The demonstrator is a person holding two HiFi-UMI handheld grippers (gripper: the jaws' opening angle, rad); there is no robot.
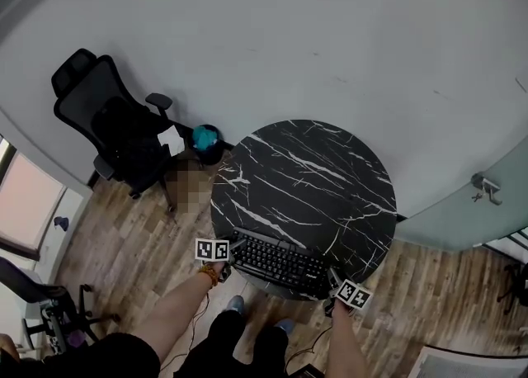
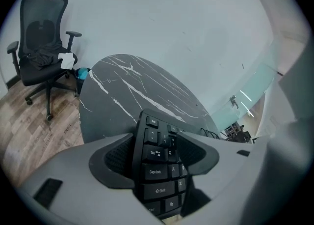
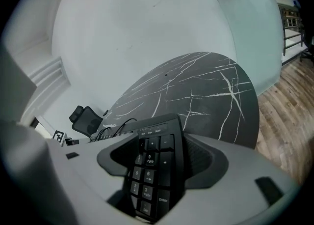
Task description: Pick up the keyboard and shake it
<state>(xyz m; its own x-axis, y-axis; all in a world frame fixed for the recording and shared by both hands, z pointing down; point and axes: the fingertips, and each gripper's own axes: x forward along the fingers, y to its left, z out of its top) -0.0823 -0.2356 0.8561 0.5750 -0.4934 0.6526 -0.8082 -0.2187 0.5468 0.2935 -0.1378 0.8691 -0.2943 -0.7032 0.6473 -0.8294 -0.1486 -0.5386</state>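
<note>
A black keyboard [image 1: 276, 262] lies flat on the round black marble table [image 1: 305, 170], close to its near edge. My left gripper [image 1: 229, 254] is at the keyboard's left end. In the left gripper view that end, with Esc, Tab and Caps Lock keys [image 2: 157, 170], sits between the spread jaws of the left gripper [image 2: 159, 143], and dark gaps show beside it. My right gripper [image 1: 334, 285] is at the right end. The number pad [image 3: 149, 175] lies between the wide jaws of the right gripper [image 3: 157, 143], and the pads do not press on it.
A black office chair [image 1: 111, 133] with a white paper on it stands to the far left on the wood floor, with a teal bin [image 1: 206, 139] beside the table. A glass door [image 1: 487, 195] is at the right. Dark cables [image 3: 117, 126] trail behind the keyboard.
</note>
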